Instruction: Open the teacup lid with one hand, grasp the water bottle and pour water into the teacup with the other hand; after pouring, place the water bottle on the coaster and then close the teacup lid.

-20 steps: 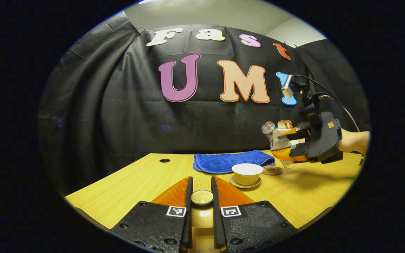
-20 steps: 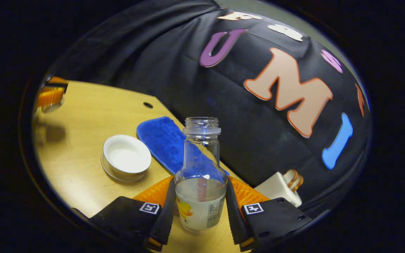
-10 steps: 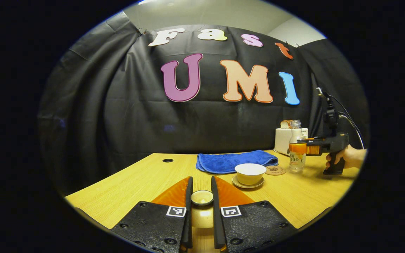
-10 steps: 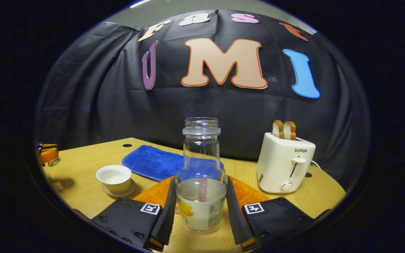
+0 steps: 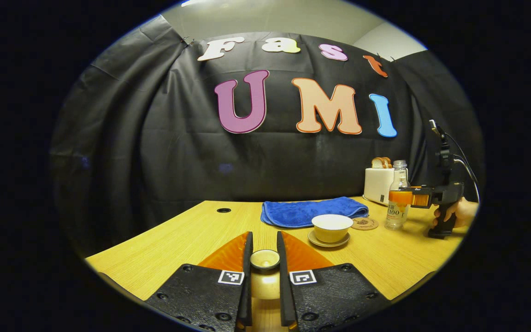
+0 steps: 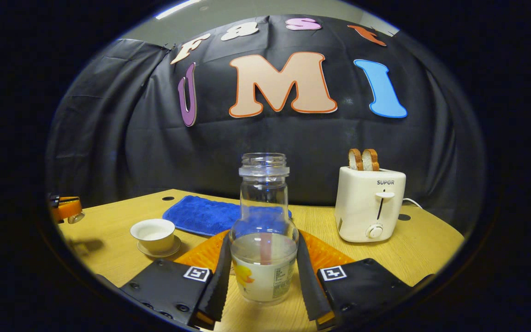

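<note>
My left gripper point(image 5: 264, 236) is shut on the small teacup lid point(image 5: 265, 259), held low over the near part of the table. The open white teacup point(image 5: 331, 227) stands on its saucer farther right, with liquid in it point(image 6: 155, 234). A round brown coaster point(image 5: 365, 224) lies just right of the cup. My right gripper point(image 6: 263, 240) is shut on the clear, uncapped water bottle point(image 6: 264, 203), upright and partly full. In the left gripper view the bottle point(image 5: 395, 210) is just right of the coaster, not over it, with the right gripper point(image 5: 401, 198) around its middle.
A folded blue cloth point(image 5: 314, 212) lies behind the cup. A white toaster point(image 6: 370, 205) with bread slices stands at the back right. A hand point(image 5: 461, 213) holds the right gripper near the table's right edge. The wooden table point(image 5: 178, 240) has a cable hole at the back left.
The right gripper swung the bottle from tilted towards the cup back to upright, then carried it right and lower, beside the coaster. The left gripper kept still with the lid.
</note>
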